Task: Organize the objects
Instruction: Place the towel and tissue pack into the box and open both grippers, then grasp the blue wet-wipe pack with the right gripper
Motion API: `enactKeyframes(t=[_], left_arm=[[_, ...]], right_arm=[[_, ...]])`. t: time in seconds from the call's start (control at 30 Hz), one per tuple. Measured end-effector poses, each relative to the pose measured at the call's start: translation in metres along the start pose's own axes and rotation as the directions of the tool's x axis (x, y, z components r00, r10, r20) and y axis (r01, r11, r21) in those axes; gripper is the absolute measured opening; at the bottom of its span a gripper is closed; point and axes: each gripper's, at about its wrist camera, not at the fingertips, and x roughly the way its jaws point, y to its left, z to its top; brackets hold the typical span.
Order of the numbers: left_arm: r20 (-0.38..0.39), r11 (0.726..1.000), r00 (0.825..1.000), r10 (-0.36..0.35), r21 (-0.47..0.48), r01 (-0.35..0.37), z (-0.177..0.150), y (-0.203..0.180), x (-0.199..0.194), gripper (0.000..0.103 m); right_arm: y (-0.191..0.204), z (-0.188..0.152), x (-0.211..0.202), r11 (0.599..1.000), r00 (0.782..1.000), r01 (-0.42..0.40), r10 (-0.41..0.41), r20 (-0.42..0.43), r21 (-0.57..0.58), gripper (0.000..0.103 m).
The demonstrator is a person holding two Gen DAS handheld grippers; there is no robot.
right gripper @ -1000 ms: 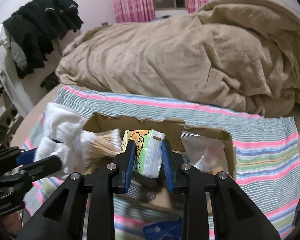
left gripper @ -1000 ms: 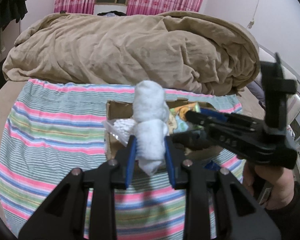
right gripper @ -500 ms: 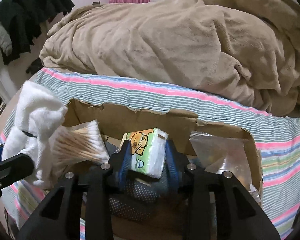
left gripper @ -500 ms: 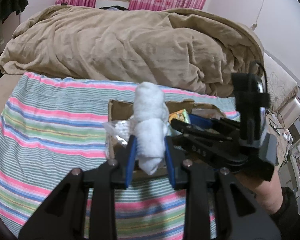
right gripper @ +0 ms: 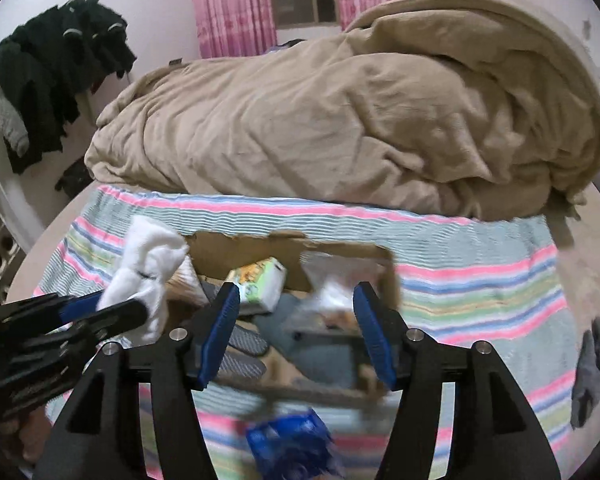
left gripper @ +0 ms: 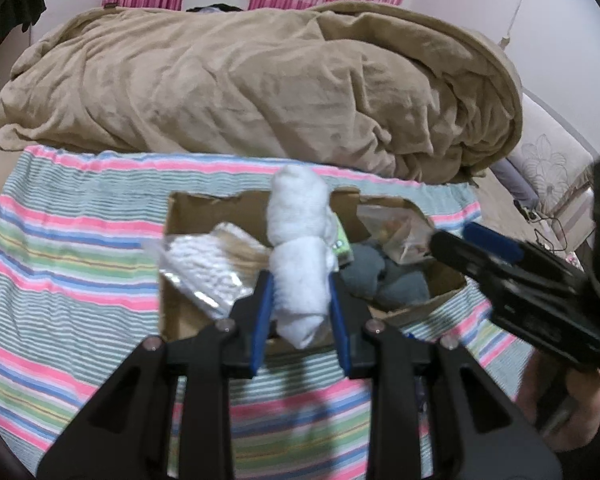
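In left tool (left gripper: 300, 304), fluffy white rolled towel (left gripper: 300, 256)

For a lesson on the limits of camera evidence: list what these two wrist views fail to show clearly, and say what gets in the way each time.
- Left wrist view: the white towel roll in the left gripper covers most of the tissue pack.
- Right wrist view: the blue packet is motion-blurred, its label unreadable.
- Both views: the clear bag contents are too blurred to identify.
- Both views: the cardboard box floor is hidden under its contents.
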Motion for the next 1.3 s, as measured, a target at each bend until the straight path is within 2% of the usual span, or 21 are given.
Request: enactKeyframes(t=[0.2,0.47,0.57,0.63,0.7,0.73,0.8,0.83,0.87,1.23,1.3], left_arm=[[-0.041,1.0,0.999,0.002,0.016,-0.002,0.0,-0.015,0.027,0.028],[-0.096,0.999,0.995,0.033,0.02,-0.031,-0.004,-0.015,0.051,0.03],[-0.078,0.999,0.996,0.038,0.023,-0.036,-0.002,-0.018,0.038,0.04],[-0.067,0.998,0.996,0.053,0.032,-0.051,-0.001,-0.018,0.029,0.042],[-0.059,0.998,0.997,0.056,0.033,-0.054,-0.003,-0.017,0.019,0.042],[-0.057,0.998,0.997,0.059,0.034,-0.057,-0.004,-0.017,0.015,0.043],[-0.054,0.997,0.996,0.066,0.039,-0.064,-0.007,-0.016,0.005,0.053],[-0.047,0.998,0.997,0.06,0.033,-0.059,-0.01,-0.014,-0.002,0.067],[-0.038,0.998,0.998,0.052,0.026,-0.051,-0.012,-0.012,-0.007,0.073],[-0.036,0.997,0.997,0.068,0.023,-0.067,-0.051,-0.004,-0.043,0.074],[-0.047,0.997,0.997,0.069,0.02,-0.068,-0.061,-0.001,-0.043,0.074]], right_arm=[[-0.022,-0.019,-0.015,0.999,1.0,-0.013,0.013,-0.013,0.03,0.063],[-0.035,-0.044,-0.018,0.998,0.999,-0.033,0.036,-0.041,0.055,0.063],[-0.036,-0.051,-0.019,0.997,0.997,-0.05,0.053,-0.058,0.061,0.063],[-0.035,-0.056,-0.019,0.997,0.996,-0.056,0.06,-0.07,0.057,0.064],[-0.032,-0.06,-0.018,0.997,0.994,-0.064,0.068,-0.083,0.05,0.074],[-0.031,-0.062,-0.018,0.997,0.993,-0.069,0.072,-0.088,0.044,0.075],[-0.027,-0.066,-0.018,0.997,0.993,-0.071,0.074,-0.097,0.03,0.075],[-0.024,-0.068,-0.018,0.997,0.992,-0.073,0.075,-0.102,0.023,0.075],[-0.023,-0.069,-0.017,0.997,0.992,-0.073,0.075,-0.105,0.02,0.075],[-0.007,-0.082,-0.022,0.997,0.989,-0.078,0.074,-0.132,-0.021,0.075],[-0.005,-0.086,-0.02,0.997,0.987,-0.078,0.073,-0.145,-0.029,0.079]])
